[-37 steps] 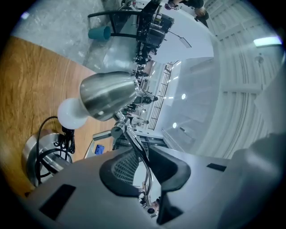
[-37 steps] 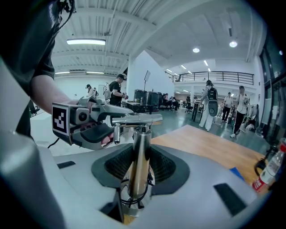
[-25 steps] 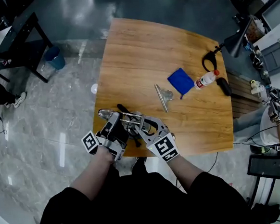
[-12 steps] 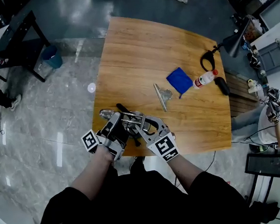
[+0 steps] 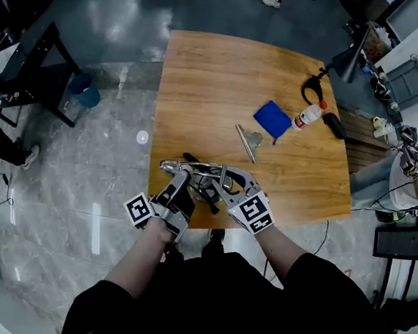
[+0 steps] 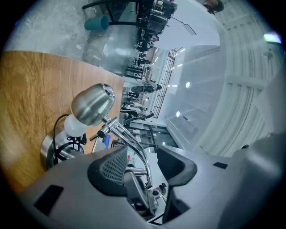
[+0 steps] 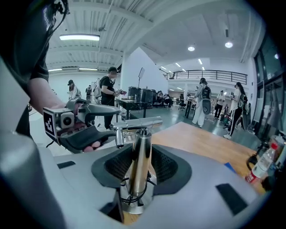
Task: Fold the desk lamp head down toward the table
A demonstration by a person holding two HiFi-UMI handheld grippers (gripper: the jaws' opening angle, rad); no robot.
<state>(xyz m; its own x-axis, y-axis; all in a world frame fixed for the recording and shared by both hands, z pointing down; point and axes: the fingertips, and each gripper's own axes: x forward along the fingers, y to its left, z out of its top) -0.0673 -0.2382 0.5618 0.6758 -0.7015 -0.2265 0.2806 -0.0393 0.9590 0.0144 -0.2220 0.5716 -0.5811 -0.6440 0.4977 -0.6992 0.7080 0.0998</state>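
A chrome desk lamp stands at the table's near left corner. Its dome head (image 5: 169,165) (image 6: 91,105) with a white bulb (image 6: 73,125) hangs low over the wood beside the round base (image 6: 51,152). The curved lamp arm (image 6: 129,143) runs between the jaws of my left gripper (image 5: 183,180) (image 6: 143,159). Those jaws are opening, and a gap shows beside the arm. My right gripper (image 5: 221,180) (image 7: 144,156) is shut on the lamp's upright post (image 7: 139,165), with the cord looped at its foot. The horizontal bar (image 7: 138,124) tops the post.
A blue cloth (image 5: 271,119), a plastic bottle (image 5: 308,116), a small metal part (image 5: 246,142) and a black lamp (image 5: 345,62) lie on the table's right half. A blue bin (image 5: 85,89) stands on the floor at the left. A person sits at the right (image 5: 411,175).
My left gripper has tilted a little at the lamp arm. The lamp and my right gripper hold their places at the near corner.
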